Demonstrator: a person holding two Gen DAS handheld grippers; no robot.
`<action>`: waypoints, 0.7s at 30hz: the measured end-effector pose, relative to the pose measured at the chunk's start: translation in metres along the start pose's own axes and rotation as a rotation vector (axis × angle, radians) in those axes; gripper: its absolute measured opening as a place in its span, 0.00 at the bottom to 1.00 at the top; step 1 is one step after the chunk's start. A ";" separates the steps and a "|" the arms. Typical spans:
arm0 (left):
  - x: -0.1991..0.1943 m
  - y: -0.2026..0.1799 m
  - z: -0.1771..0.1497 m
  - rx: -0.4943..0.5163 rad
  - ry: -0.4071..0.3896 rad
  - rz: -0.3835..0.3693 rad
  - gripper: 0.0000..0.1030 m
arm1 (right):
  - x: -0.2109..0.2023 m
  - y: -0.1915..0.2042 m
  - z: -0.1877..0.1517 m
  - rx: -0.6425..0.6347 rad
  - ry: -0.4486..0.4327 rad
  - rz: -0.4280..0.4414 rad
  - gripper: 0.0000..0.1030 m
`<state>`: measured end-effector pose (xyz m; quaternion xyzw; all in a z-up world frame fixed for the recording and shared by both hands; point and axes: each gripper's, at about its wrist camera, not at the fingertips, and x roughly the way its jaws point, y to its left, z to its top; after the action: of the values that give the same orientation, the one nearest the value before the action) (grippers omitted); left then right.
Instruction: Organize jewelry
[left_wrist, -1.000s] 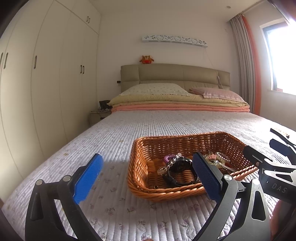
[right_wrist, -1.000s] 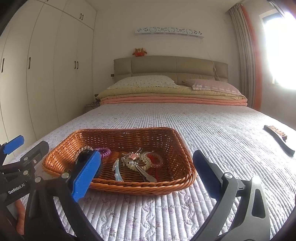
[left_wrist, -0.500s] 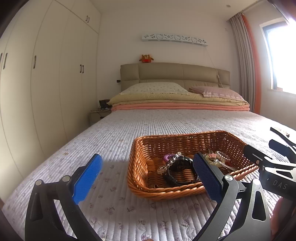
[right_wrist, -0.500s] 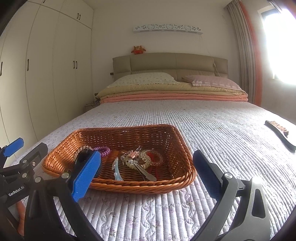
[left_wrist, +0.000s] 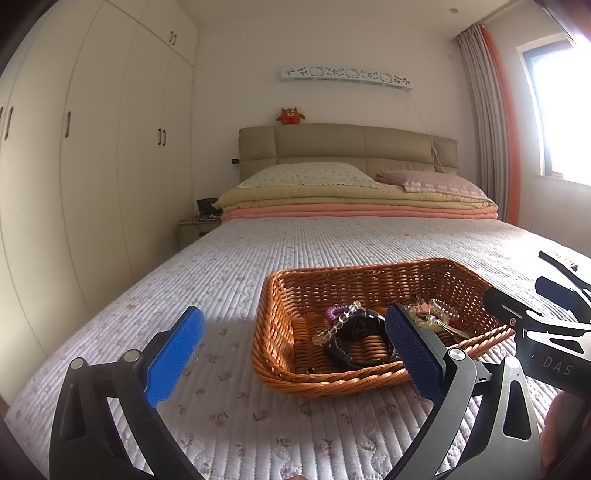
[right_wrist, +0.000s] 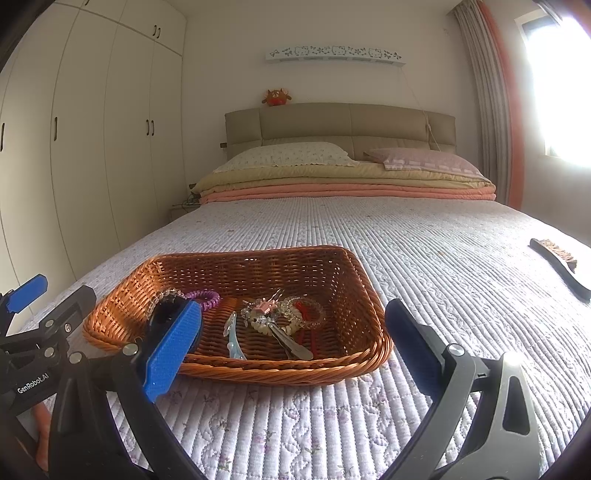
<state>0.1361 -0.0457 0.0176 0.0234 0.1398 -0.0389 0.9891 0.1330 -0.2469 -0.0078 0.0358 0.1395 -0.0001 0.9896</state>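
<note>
The bed (left_wrist: 332, 251) stretches away ahead of both my claws, covered in a pale quilted spread with small flowers, with folded yellow and salmon blankets (right_wrist: 347, 188) stacked far ahead under two pillows.

On the spread sits the brown wicker basket (right_wrist: 362, 295). From my left claw (left_wrist: 291, 350) it lies just ahead and to the right, its near rim partly behind my right blue pad. From my right claw (right_wrist: 295, 350) it lies just ahead and to the left, its near left corner behind my left blue pad.

Both claws hang released, pads spread wide with nothing between them, low over the spread in front of the basket. My right claw shows at the right edge of the left view, my left claw at the left edge of the right view.

Far off to the right of my right claw, a dark-handled brush (right_wrist: 557, 266) lies on the spread.

The jewelry is all inside the basket: a black watch (left_wrist: 360, 328) with a clear bead bracelet (left_wrist: 336, 325) draped over it, a purple spiral hair tie (right_wrist: 205, 298) behind them, and toward the right a tangle of bead bracelets (right_wrist: 280, 314) with a red loop, and a pale blue hair clip (right_wrist: 232, 338) near the front rim.
</note>
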 end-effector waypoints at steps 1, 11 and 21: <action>0.000 0.000 0.000 0.001 0.000 0.000 0.93 | 0.000 0.000 0.000 0.001 0.001 0.000 0.93; 0.000 0.000 0.000 0.002 0.002 0.000 0.93 | 0.002 0.000 0.000 0.002 0.004 -0.001 0.92; 0.001 0.002 -0.001 0.000 0.006 -0.001 0.93 | 0.002 -0.002 -0.001 0.013 0.010 0.003 0.93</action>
<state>0.1373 -0.0438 0.0163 0.0233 0.1427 -0.0395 0.9887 0.1350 -0.2490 -0.0093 0.0426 0.1444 0.0009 0.9886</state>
